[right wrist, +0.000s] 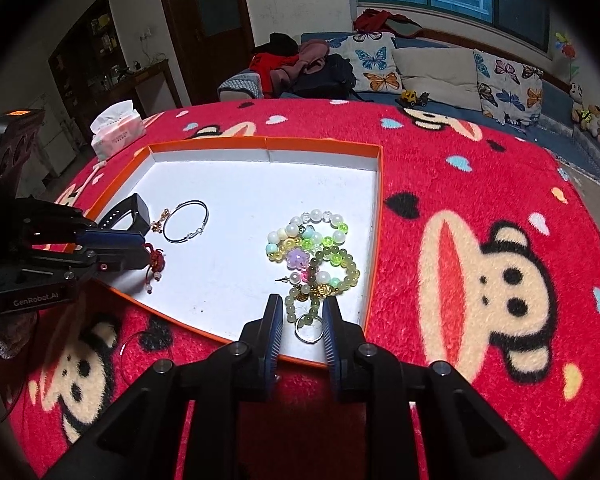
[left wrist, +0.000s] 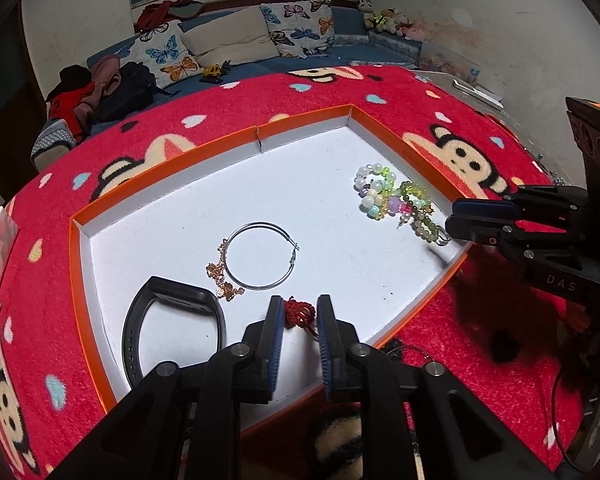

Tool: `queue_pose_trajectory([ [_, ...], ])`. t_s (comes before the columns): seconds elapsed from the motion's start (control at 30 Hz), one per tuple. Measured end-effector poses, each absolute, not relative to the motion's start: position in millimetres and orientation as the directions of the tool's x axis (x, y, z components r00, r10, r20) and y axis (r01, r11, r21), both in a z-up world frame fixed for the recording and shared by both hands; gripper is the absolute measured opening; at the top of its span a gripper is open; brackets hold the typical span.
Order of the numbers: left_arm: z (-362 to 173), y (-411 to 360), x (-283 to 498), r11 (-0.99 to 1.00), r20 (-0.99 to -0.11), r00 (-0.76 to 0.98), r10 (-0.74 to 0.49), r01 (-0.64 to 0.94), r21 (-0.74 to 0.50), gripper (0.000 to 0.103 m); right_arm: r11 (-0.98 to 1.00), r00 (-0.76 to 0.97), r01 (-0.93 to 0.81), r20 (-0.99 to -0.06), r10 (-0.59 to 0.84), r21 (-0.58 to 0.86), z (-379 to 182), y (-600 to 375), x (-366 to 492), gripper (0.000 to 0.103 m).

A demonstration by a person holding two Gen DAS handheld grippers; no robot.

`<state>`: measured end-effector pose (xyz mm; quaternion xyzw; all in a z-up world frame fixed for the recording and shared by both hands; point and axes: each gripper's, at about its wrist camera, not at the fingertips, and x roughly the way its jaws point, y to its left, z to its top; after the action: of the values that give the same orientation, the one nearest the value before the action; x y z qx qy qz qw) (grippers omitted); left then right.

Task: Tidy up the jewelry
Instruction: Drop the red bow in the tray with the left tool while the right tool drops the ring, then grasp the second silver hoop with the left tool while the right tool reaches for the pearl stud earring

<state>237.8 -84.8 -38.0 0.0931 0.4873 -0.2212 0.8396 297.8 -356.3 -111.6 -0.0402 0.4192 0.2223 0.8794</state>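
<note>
An orange-rimmed white tray (left wrist: 204, 148) (right wrist: 324, 148) holds the jewelry. My left gripper (left wrist: 299, 312) is open with a red knotted charm (left wrist: 299, 313) (right wrist: 156, 260) between its fingertips. My right gripper (right wrist: 302, 316) is open around a silver ring (right wrist: 309, 327) and the end of a jade bead bracelet (right wrist: 340, 276). A pile of beaded bracelets (left wrist: 384, 194) (right wrist: 306, 236) lies ahead of it. A silver hoop (left wrist: 260, 256) (right wrist: 186, 222), a gold chain (left wrist: 222, 276) and a black wristband (left wrist: 172, 332) (right wrist: 124, 214) lie near the left gripper.
The tray sits on a red monkey-print cloth (left wrist: 320, 88) (right wrist: 480, 240). A tissue pack (right wrist: 118, 130) stands beyond the tray's far left corner. A thin wire hoop (right wrist: 130, 346) lies on the cloth outside the tray's near edge. A sofa with cushions is behind.
</note>
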Motion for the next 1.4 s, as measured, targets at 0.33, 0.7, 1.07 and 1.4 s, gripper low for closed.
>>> queue_pose_trajectory([
  [0.33, -14.4, -88.4, 203.1, 0.852, -0.822, 0.462, -0.333, 0.521, -0.052, 0.048, 0.895, 0.573, -0.434, -0.734, 0.365, 0.106, -98.7, -361.5, 275.4, 0.024],
  [0.7, -30.5, -111.7, 158.0, 0.750, -0.855, 0.324, -0.406, 0.653, -0.109, 0.048, 0.896, 0.554, -0.424, -0.745, 0.371, 0.132, -104.9, -369.5, 258.3, 0.024],
  [1.07, -56.8, -120.6, 164.3, 0.720, -0.892, 0.277, -0.357, 0.689, -0.075, 0.053, 0.895, 0.535, -0.418, -0.756, 0.378, 0.152, -112.5, -373.2, 252.7, 0.024],
  [1.4, -61.5, -127.3, 171.5, 0.690, -0.900, 0.282, -0.332, 0.723, -0.028, 0.056, 0.896, 0.527, -0.414, -0.759, 0.381, 0.162, -116.7, -376.0, 254.5, 0.024],
])
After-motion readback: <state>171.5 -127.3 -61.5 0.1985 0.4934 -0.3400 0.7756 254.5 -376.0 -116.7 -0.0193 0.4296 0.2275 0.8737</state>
